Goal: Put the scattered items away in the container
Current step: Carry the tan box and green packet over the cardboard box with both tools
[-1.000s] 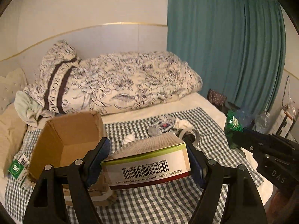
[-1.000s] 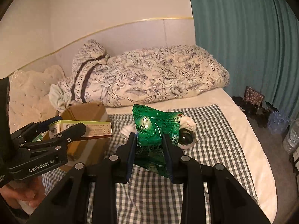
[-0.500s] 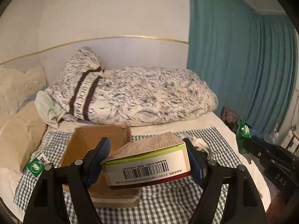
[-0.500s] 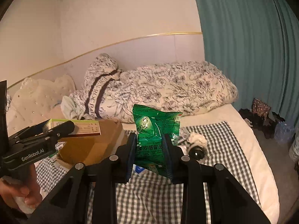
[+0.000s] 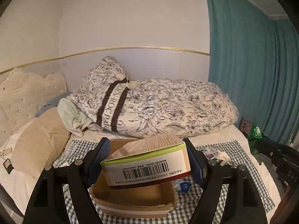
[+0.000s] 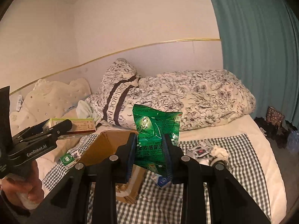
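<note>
Carrying step: left gripper [image 5: 147, 165] clamped on medicine box [image 5: 147, 166] just above open cardboard box [image 5: 134, 199], right gripper [image 6: 150, 155] pinching green packet [image 6: 157, 130] beside it; next, likely lowering and releasing inside.

My left gripper [image 5: 147, 166] was clamped wide with pads pressing, my right gripper [image 6: 150, 156] pinched narrow, both aimed a bit downward, left hand [image 6: 20, 190] wrapped round its handle.
</note>
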Demonstrator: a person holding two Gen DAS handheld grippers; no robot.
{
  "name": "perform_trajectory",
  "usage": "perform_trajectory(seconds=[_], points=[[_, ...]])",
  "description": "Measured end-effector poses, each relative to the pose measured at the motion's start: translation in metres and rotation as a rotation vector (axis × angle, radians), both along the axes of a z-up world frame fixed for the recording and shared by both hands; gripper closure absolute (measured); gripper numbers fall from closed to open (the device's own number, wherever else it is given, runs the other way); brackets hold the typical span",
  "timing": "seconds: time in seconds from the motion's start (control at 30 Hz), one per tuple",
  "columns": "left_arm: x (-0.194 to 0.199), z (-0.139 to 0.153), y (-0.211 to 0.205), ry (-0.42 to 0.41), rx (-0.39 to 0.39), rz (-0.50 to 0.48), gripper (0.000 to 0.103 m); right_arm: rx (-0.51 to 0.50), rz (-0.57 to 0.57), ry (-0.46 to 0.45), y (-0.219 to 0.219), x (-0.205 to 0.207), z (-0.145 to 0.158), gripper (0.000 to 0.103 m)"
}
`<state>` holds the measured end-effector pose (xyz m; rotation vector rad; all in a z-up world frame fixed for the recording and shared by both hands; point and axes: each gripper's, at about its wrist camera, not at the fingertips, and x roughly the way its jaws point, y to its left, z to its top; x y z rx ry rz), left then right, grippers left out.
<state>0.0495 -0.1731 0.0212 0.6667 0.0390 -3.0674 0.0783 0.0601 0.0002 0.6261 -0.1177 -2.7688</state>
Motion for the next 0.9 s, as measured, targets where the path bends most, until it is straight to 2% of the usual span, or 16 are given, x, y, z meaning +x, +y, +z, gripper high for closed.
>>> perform_trajectory(seconds=[0.17, 0.33, 0.9], points=[[-0.014, -0.005, -0.018, -0.024, -0.020, -0.012, 0.024, 0.009, 0.039, -0.009, -0.023, -0.011, 0.001, 0.075], [-0.031, -0.019, -0.033, -0.053, -0.043, 0.015, 0.024, 0.030, 0.083, -0.030, -0.047, -0.025, -0.006, 0.075], [-0.094, -0.085, -0.062, -0.229, -0.046, 0.037, 0.024, 0.097, 0.181, -0.191, -0.112, -0.094, -0.065, 0.075]])
